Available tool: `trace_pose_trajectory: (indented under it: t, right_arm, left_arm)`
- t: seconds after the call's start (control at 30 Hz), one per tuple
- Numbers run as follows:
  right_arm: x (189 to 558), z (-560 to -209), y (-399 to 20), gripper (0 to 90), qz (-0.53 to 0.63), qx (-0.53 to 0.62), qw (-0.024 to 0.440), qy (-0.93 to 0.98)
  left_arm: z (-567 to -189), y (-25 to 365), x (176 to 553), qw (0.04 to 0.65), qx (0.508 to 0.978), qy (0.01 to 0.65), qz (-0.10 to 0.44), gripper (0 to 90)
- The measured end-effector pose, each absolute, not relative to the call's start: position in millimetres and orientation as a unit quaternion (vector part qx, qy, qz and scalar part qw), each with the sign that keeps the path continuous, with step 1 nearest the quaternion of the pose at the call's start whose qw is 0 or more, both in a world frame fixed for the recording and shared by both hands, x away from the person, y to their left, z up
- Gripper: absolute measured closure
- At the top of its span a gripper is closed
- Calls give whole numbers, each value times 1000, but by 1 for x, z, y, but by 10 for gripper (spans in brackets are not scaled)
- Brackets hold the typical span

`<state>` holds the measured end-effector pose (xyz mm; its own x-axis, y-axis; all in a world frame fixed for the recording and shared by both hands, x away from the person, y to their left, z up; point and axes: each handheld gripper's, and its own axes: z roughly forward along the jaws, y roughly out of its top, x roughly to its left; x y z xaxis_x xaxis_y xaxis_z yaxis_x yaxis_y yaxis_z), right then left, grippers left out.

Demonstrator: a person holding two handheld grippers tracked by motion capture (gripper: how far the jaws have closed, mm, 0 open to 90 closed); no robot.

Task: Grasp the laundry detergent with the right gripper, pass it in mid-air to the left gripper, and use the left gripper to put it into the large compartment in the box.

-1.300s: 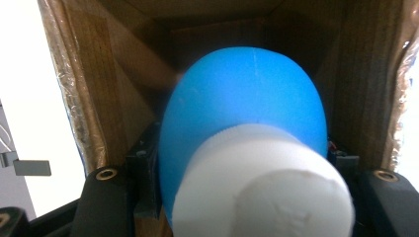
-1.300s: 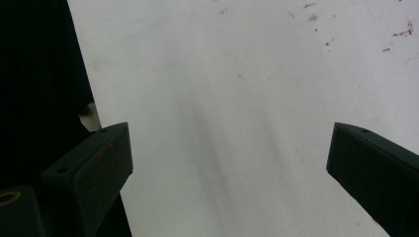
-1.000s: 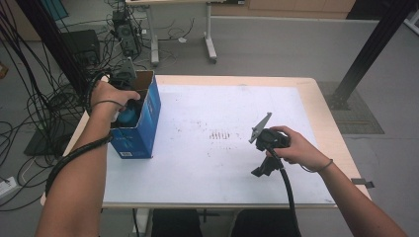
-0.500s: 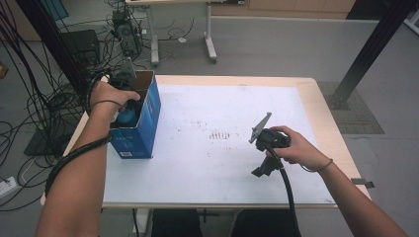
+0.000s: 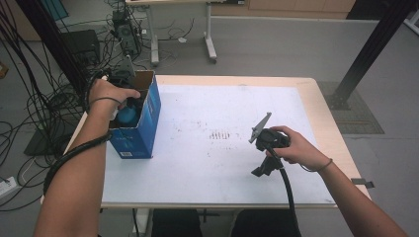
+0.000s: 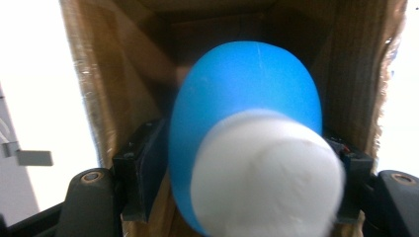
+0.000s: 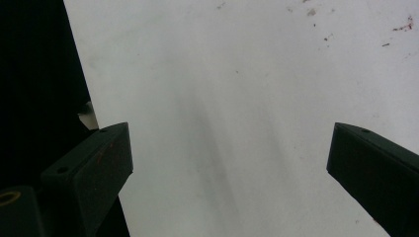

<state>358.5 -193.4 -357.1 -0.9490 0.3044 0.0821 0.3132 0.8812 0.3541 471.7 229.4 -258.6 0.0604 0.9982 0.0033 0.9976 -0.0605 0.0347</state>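
Note:
A blue cardboard box [image 5: 143,123] stands open-topped at the table's left edge. My left gripper [image 5: 129,101] reaches down into it from above. In the left gripper view, a blue rounded object with a white end [image 6: 247,98] lies between the jaws of my left gripper [image 6: 244,168], inside the brown box walls [image 6: 99,89]. These jaws have just been opening, and the pads stand beside the object without squeezing it. My right gripper [image 5: 262,168] rests in a hand at the table's right front. In its own view the right gripper [image 7: 230,163] is open wide with nothing between the jaws.
The white table top [image 5: 222,113] carries small dark marks [image 5: 217,134] at its middle. Cables and equipment [image 5: 123,29] crowd the floor at the far left. A black post [image 5: 365,54] rises at the right, beyond the table.

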Motion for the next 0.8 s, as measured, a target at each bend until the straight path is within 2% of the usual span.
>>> trace_pose_trajectory:
  t: [0.43,0.73,0.8]
  right_arm:
    - [358,-357,-193,38,-183,-161,12,-970]
    - [357,-355,-194,37,-184,-162,8,-969]
    - [356,-355,-194,38,-184,-161,8,-970]
  left_arm:
    - [-231,225,468,23,733,680,27,287]
    - [-199,221,463,32,736,675,47,242]
    - [-192,218,461,34,737,674,48,206]
